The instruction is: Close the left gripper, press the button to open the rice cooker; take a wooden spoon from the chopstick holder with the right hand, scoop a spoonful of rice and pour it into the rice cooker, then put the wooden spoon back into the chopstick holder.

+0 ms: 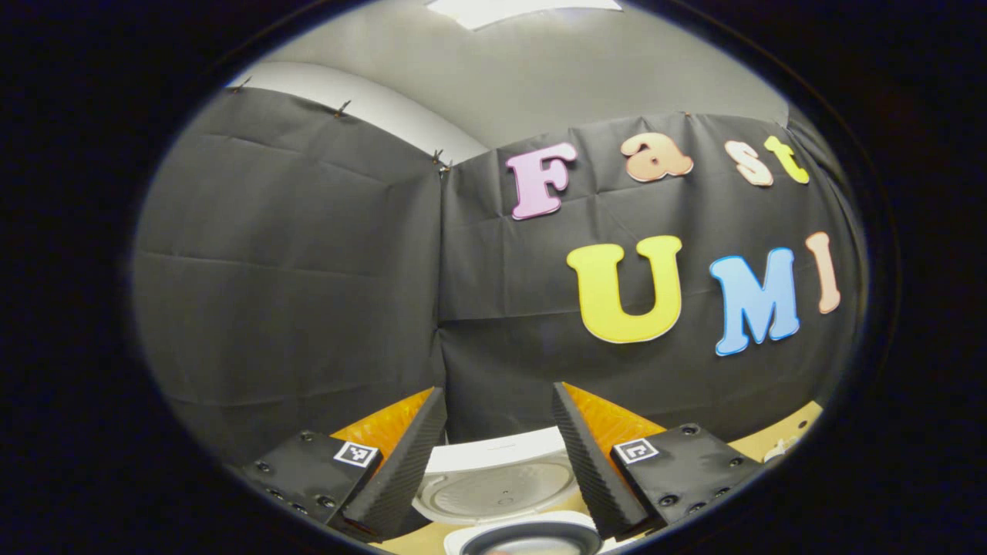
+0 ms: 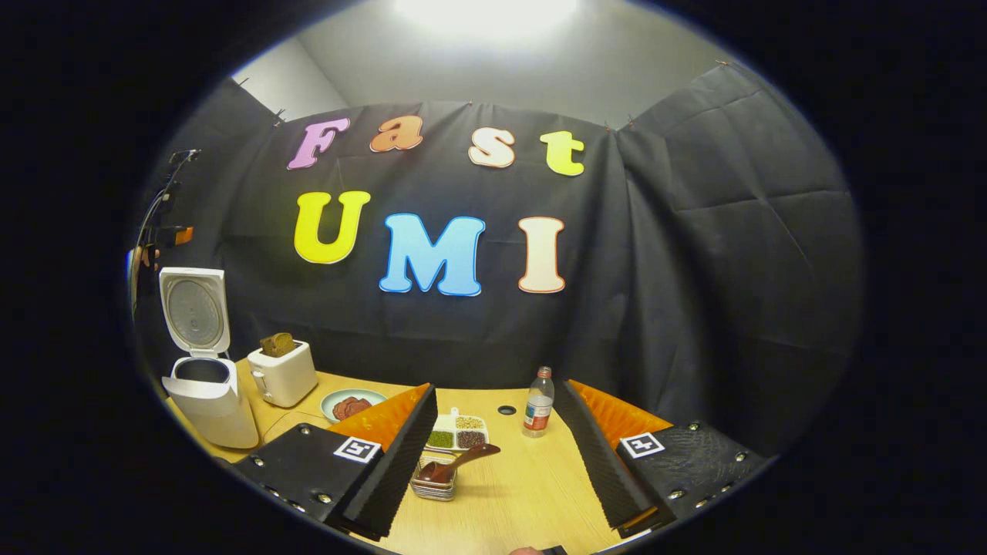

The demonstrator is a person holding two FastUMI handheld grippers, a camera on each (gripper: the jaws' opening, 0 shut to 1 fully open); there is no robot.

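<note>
In the right gripper view the white rice cooker (image 2: 212, 401) stands at the table's far left with its lid (image 2: 194, 310) raised upright. The wooden spoon (image 2: 459, 461) lies with its bowl in a low ribbed holder (image 2: 433, 487), just ahead of my right gripper (image 2: 500, 385), which is open with nothing between its fingers. A white divided tray (image 2: 456, 432) of grains sits behind the holder. My left gripper (image 1: 500, 391) is open above the cooker's open lid (image 1: 497, 482) and the pot rim (image 1: 532, 538); it holds nothing. It also shows far off (image 2: 171, 235) above the cooker.
A white toaster (image 2: 282, 375) with bread stands beside the cooker. A plate (image 2: 351, 402) with dark food and a plastic bottle (image 2: 537, 402) are on the wooden table (image 2: 509, 493). Black cloth walls close the back and both sides.
</note>
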